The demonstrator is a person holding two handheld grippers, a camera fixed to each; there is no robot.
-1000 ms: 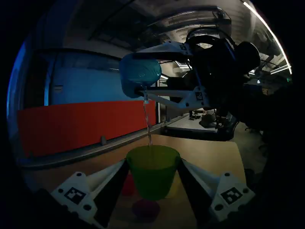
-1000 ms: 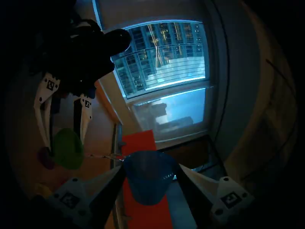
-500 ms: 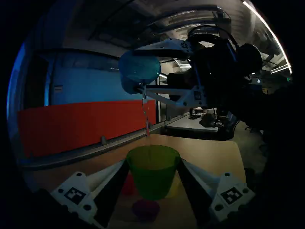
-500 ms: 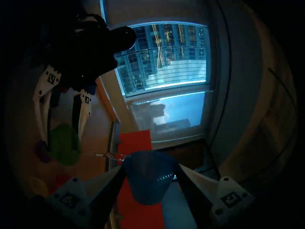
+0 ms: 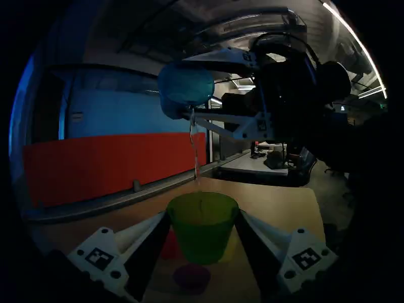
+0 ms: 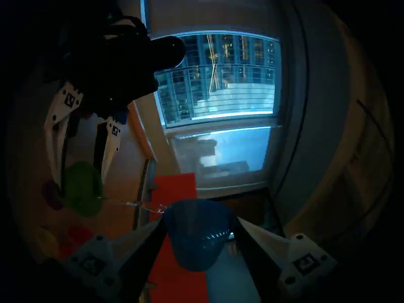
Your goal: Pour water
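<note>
Left gripper (image 5: 202,218) clamped on upright green cup (image 5: 202,242), held over wooden table (image 5: 288,202). Thin water stream (image 5: 194,151) falls into it from tilted blue cup (image 5: 185,90) above. Right gripper (image 6: 198,223) fingers pinch blue cup.

The green cup (image 5: 203,232) looks like smooth, translucent plastic with a soft sheen, and the blue cup (image 6: 196,237) is the same kind. The left tongs (image 5: 202,217) have matt white plastic fingers (image 5: 129,241) with black inner faces. In the dim light the surface (image 5: 283,202) seems to be smooth pale wood laminate. The red panel (image 5: 111,161) is flat and matt. The water stream (image 5: 194,151) glints clear.
</note>
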